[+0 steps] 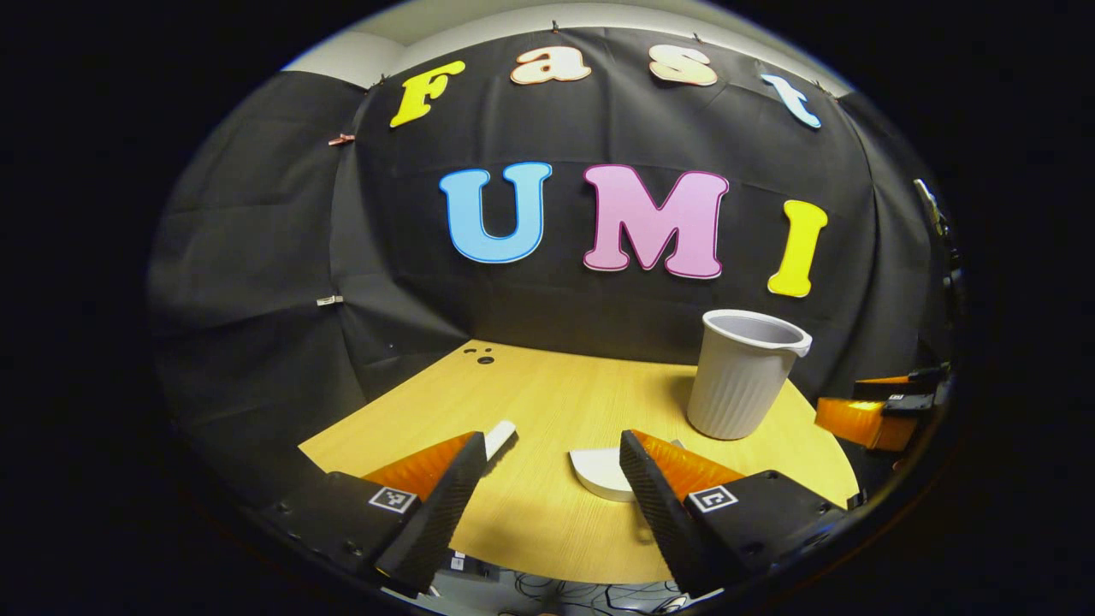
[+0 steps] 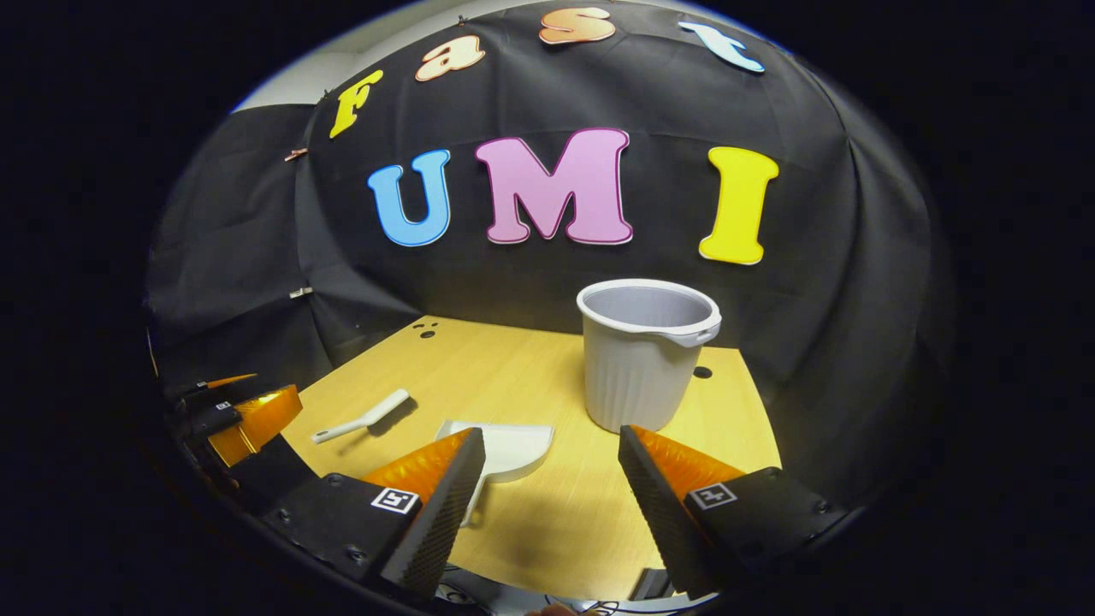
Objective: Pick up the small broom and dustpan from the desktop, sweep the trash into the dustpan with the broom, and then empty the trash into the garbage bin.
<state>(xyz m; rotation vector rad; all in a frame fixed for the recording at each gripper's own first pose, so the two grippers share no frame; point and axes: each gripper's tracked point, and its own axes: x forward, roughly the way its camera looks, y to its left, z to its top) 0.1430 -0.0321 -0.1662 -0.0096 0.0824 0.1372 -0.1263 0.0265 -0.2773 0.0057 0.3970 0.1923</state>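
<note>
A small white broom [image 2: 359,419] lies on the wooden desktop [image 2: 488,368], left of a white dustpan [image 2: 513,449]. In the left gripper view the end of the broom [image 1: 501,435] peeks out past one finger, and part of the dustpan [image 1: 601,475] lies beside the other. A pale ribbed garbage bin [image 2: 646,355] [image 1: 744,372] stands upright behind them. My right gripper [image 2: 552,445] is open and hovers over the desk's near edge with nothing between its fingers. Likewise open and empty, my left gripper [image 1: 549,453] hangs above the near edge; it also appears at the left of the right gripper view [image 2: 248,419].
The desktop [image 1: 547,393] has small cable holes at the far left [image 1: 485,359] and one behind the bin [image 2: 701,372]. Black cloth walls close in the back and sides. The right gripper [image 1: 873,415] sits at the right edge of the left gripper view. Cables hang below the desk's front edge.
</note>
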